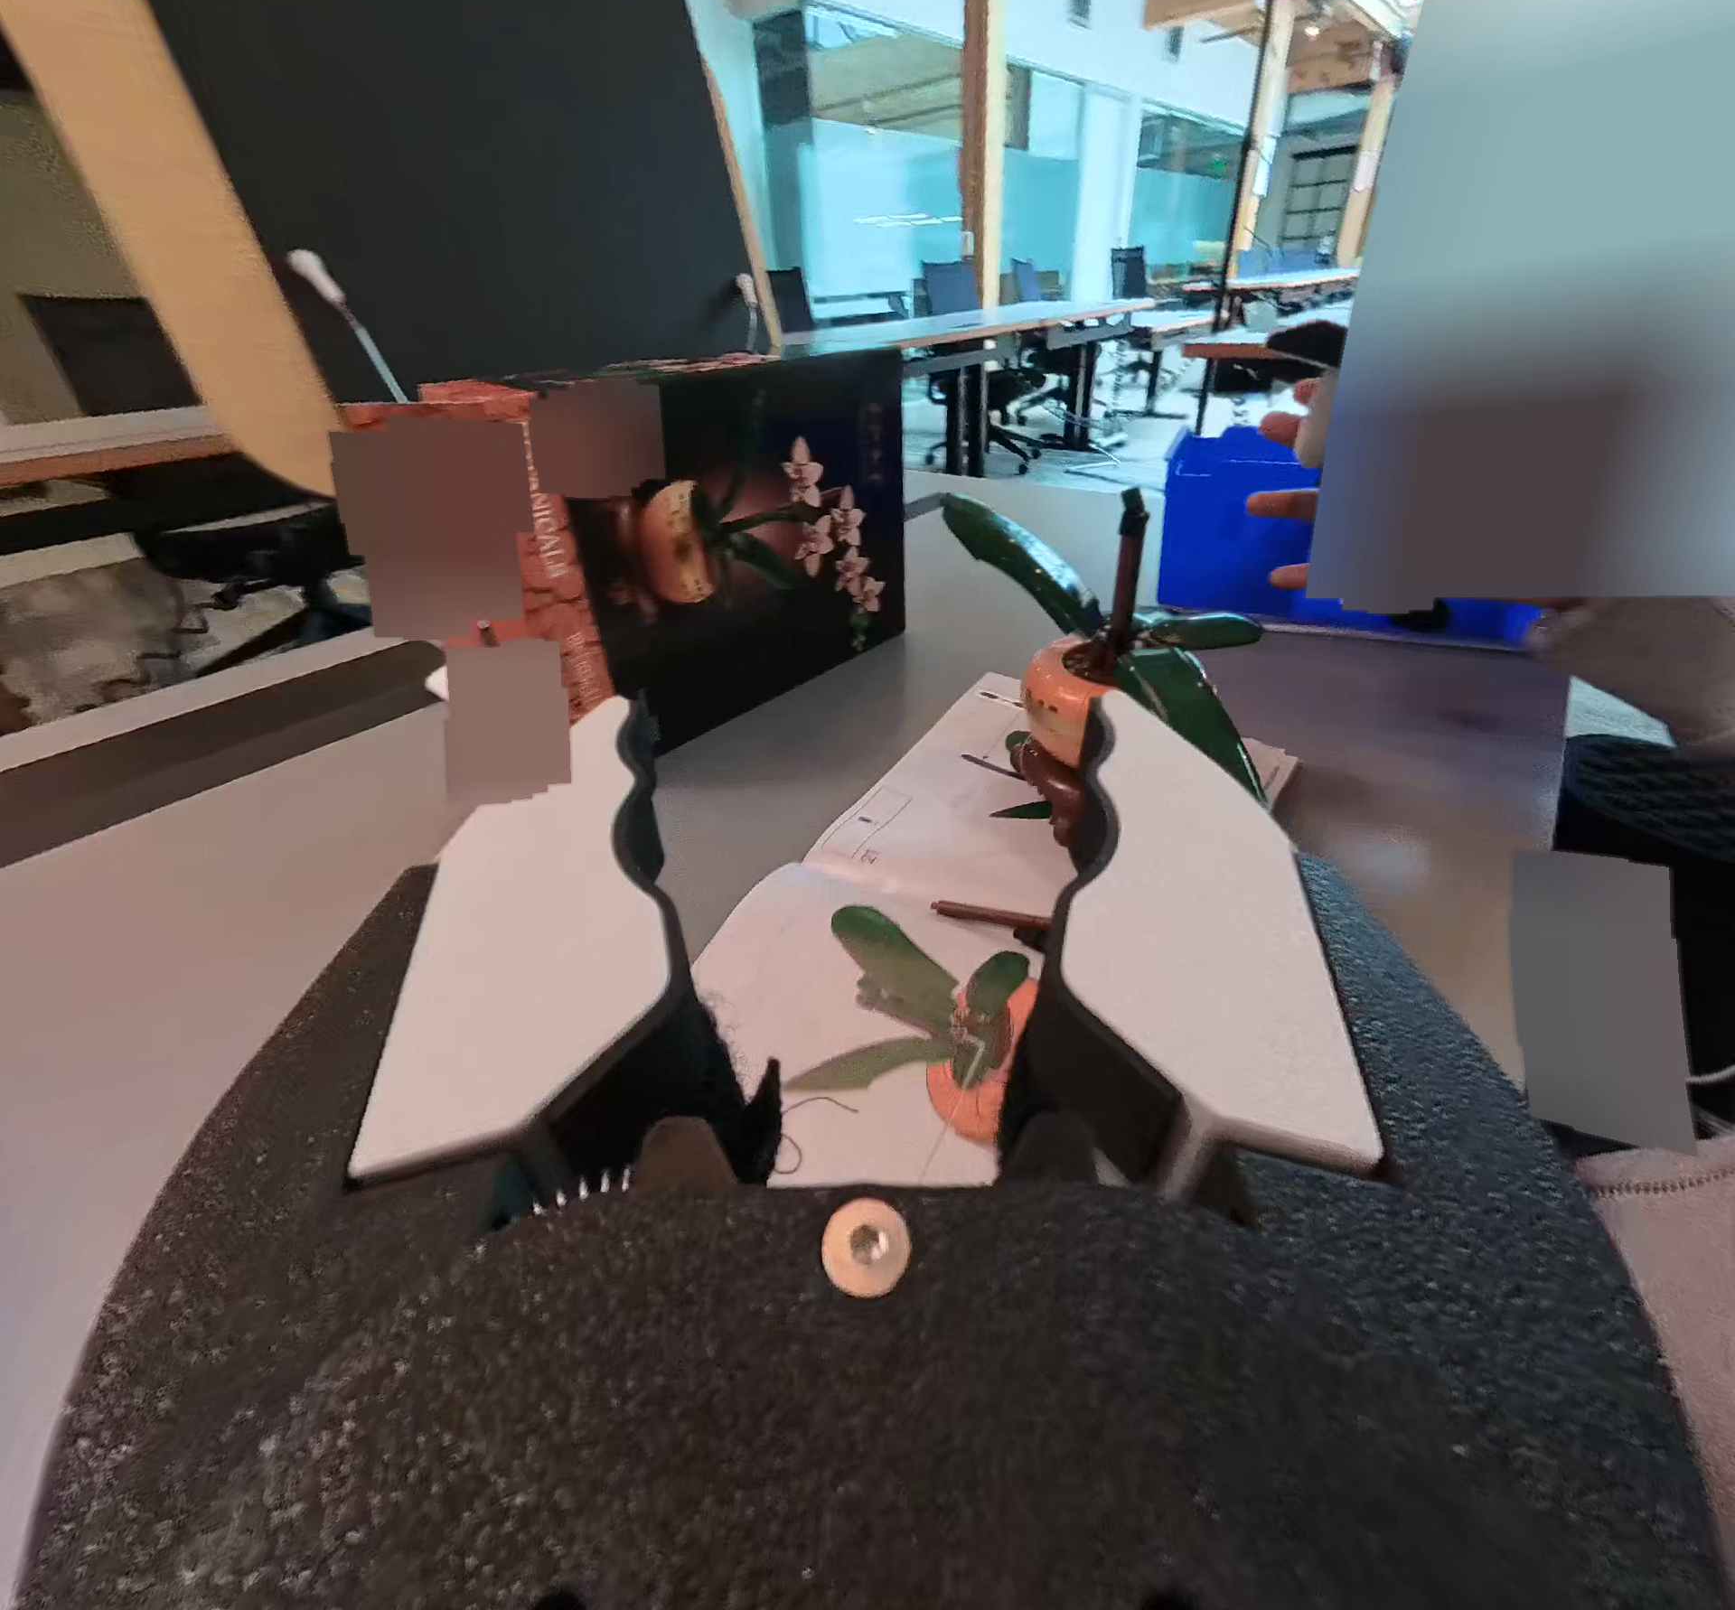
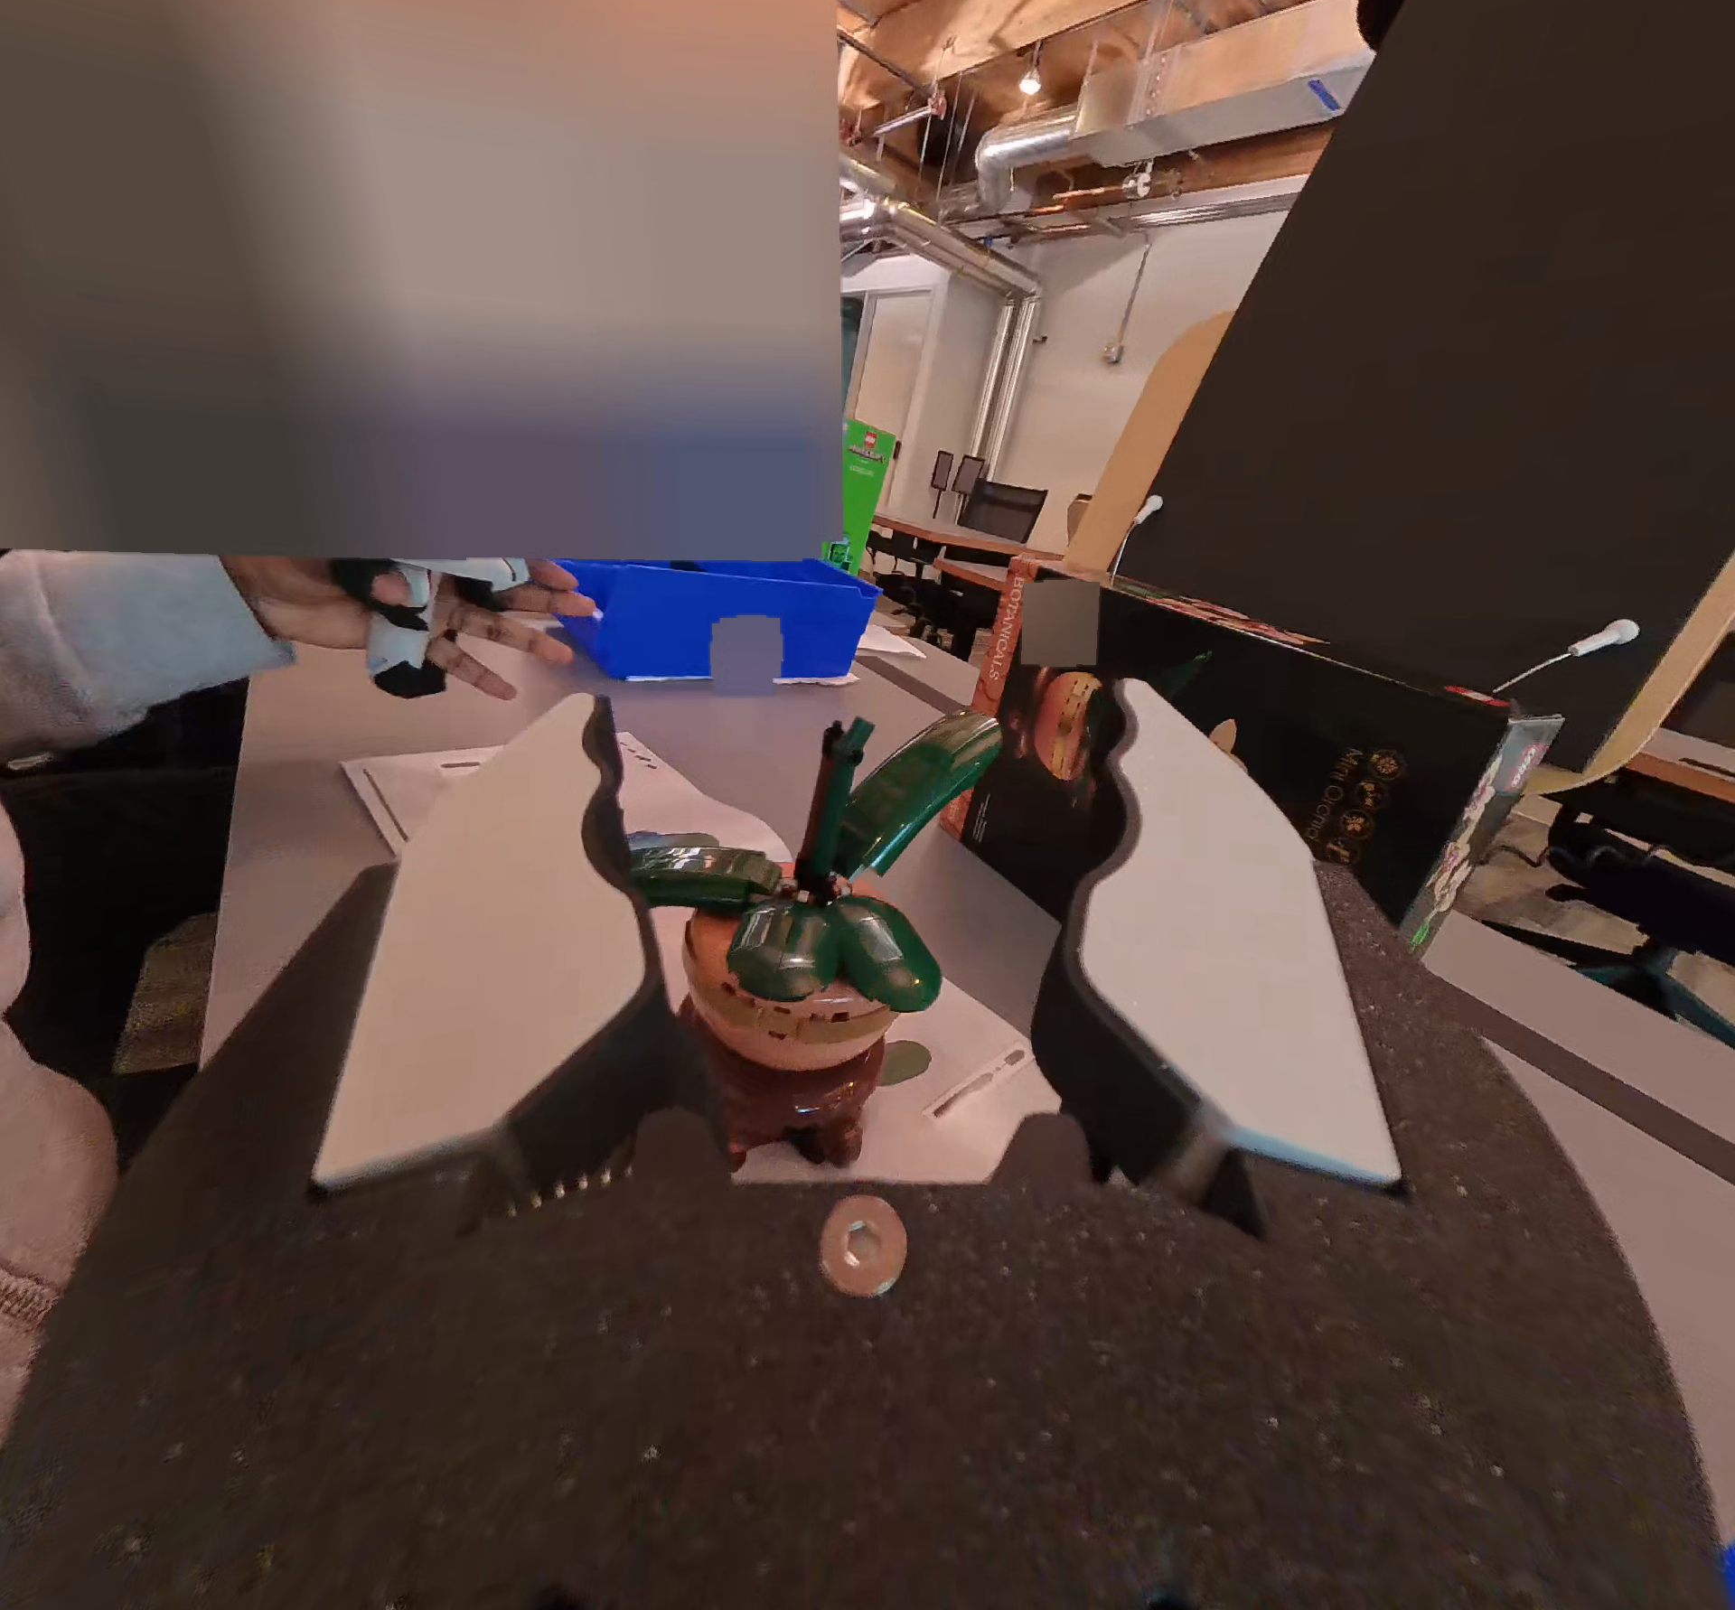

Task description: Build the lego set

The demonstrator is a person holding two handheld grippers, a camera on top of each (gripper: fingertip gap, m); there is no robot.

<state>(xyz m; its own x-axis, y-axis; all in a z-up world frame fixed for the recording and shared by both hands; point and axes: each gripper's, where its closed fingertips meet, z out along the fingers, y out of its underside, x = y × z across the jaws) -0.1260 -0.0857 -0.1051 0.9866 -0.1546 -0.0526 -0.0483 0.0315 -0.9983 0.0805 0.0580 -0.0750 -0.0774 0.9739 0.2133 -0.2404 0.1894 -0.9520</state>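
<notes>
A partly built plant model (image 2: 798,974) stands on the open instruction booklet (image 2: 976,1086): orange pot on a brown base, dark green leaves, a brown stem rising from the middle. My right gripper (image 2: 859,711) is open, its fingers on either side of the model without touching it. In the left wrist view the model (image 1: 1061,701) stands ahead to the right, partly behind the right finger. My left gripper (image 1: 868,701) is open and empty above the booklet (image 1: 882,1030). A loose brown stem piece (image 1: 990,913) lies on the page between its fingers.
The set's dark box (image 1: 751,532) stands upright on the grey table (image 1: 770,814), also in the right wrist view (image 2: 1249,767). A blue bin (image 2: 713,617) sits at the far side. Another person's hand (image 2: 451,617) rests beside the bin.
</notes>
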